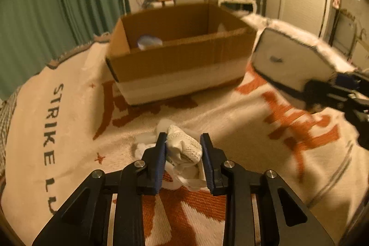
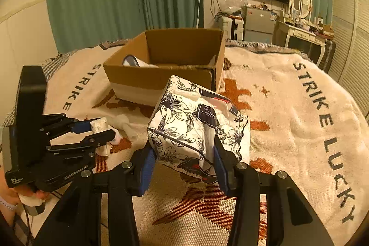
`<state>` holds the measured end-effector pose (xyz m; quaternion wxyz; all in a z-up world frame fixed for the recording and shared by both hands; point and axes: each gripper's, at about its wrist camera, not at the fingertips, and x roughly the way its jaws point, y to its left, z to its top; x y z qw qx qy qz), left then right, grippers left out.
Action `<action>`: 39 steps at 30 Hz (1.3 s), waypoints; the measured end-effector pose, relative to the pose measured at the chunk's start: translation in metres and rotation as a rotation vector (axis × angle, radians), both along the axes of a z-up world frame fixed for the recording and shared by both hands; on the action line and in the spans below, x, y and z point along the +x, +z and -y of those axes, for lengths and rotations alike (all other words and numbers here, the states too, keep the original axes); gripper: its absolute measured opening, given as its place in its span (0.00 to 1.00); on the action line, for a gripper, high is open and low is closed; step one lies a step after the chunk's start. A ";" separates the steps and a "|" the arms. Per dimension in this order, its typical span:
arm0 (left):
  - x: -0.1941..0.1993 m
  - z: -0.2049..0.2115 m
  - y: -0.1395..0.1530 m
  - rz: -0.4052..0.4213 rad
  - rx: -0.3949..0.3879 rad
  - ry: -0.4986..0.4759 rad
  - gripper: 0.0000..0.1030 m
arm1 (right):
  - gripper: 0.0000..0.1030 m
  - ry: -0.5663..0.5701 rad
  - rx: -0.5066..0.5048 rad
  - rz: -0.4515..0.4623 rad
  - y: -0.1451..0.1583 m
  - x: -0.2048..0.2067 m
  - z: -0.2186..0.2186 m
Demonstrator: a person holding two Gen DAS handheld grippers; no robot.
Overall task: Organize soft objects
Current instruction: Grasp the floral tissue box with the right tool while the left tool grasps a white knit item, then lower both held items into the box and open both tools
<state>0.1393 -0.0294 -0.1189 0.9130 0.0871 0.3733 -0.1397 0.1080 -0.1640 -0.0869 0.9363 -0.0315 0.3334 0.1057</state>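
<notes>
A floral tissue pack (image 2: 198,128) is clenched in the right claw (image 2: 184,167) and held above the bed blanket (image 2: 288,121). A white cloth bundle (image 1: 184,151) is grasped by the left claw (image 1: 184,160), low over the blanket. Beyond, one pale item (image 2: 136,61) is seen inside the cardboard box (image 2: 166,75); both held items remain to be boxed, it is judged.

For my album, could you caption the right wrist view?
Right gripper lifting a floral tissue pack toward the cardboard box.

Dim amber indoor light, fisheye-bent edges, motion blur in left view.
</notes>
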 end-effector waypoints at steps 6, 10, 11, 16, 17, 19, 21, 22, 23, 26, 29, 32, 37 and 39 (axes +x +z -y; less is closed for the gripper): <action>-0.022 -0.010 0.053 0.093 -0.014 -0.021 0.27 | 0.44 0.014 -0.022 0.074 0.045 -0.020 -0.013; -0.034 -0.022 0.097 0.148 -0.083 -0.022 0.27 | 0.44 0.021 -0.025 0.121 0.080 -0.032 -0.021; -0.036 -0.024 0.107 0.163 -0.089 -0.025 0.27 | 0.44 0.025 -0.031 0.134 0.089 -0.034 -0.024; -0.037 -0.028 0.144 0.250 -0.075 -0.024 0.27 | 0.44 0.051 -0.077 0.211 0.138 -0.039 -0.040; -0.034 -0.027 0.152 0.264 -0.076 -0.029 0.27 | 0.44 0.057 -0.097 0.228 0.147 -0.037 -0.044; -0.026 -0.027 0.159 0.282 -0.070 -0.025 0.27 | 0.44 0.063 -0.135 0.260 0.165 -0.031 -0.051; -0.011 -0.026 0.165 0.288 -0.064 -0.012 0.27 | 0.44 0.071 -0.144 0.276 0.179 -0.019 -0.055; -0.003 -0.025 0.167 0.288 -0.067 -0.008 0.27 | 0.44 0.073 -0.143 0.281 0.185 -0.011 -0.056; 0.007 -0.024 0.169 0.288 -0.075 -0.006 0.27 | 0.45 0.075 -0.139 0.282 0.189 -0.002 -0.056; 0.034 -0.021 0.166 0.301 -0.085 0.009 0.27 | 0.45 0.084 -0.136 0.277 0.193 0.031 -0.059; 0.074 -0.018 0.151 0.283 -0.100 0.033 0.27 | 0.45 0.096 -0.125 0.261 0.182 0.071 -0.060; 0.109 -0.015 0.130 0.268 -0.090 0.038 0.27 | 0.46 0.098 -0.070 0.225 0.164 0.112 -0.051; 0.157 -0.008 0.088 0.213 -0.061 0.007 0.27 | 0.46 0.085 -0.015 0.180 0.116 0.174 -0.042; 0.168 -0.005 0.078 0.195 -0.047 0.004 0.27 | 0.46 0.080 -0.013 0.172 0.099 0.188 -0.045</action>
